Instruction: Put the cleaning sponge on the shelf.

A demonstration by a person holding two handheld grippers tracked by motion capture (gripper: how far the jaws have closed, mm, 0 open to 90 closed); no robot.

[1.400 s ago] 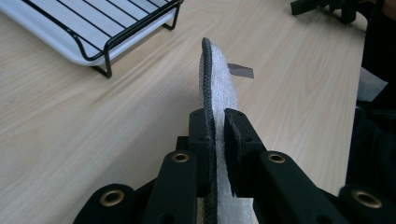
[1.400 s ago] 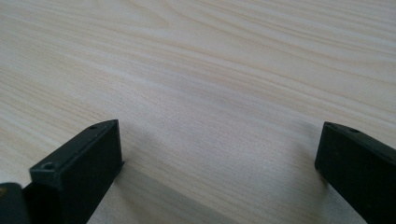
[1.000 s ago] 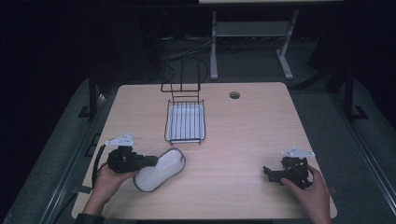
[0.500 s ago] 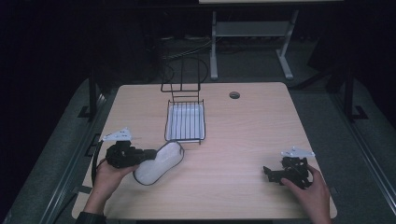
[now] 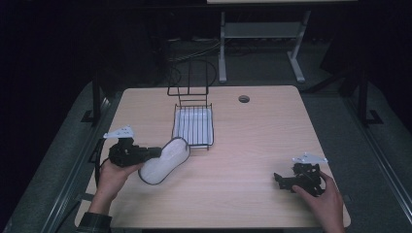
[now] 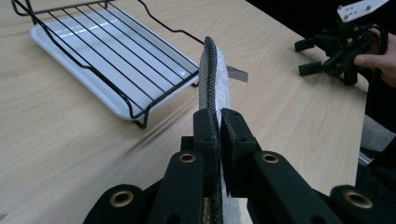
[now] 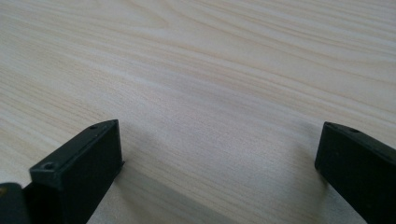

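The left tool (image 6: pixel 218 122) pinches the white insole (image 5: pixel 163 160) on edge, likely to slot it into the wire rack (image 5: pixel 193 127); the right tool (image 5: pixel 282 180) rests agape on the table (image 5: pixel 262 131).

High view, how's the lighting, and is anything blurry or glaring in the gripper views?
High view: table lit, surroundings nearly black. Left gripper view: glare streaks on the white tray; the jaws' near bases are soft, the insole sharp. Right gripper view: soft jaw shadows on the wood, near jaws slightly blurred.
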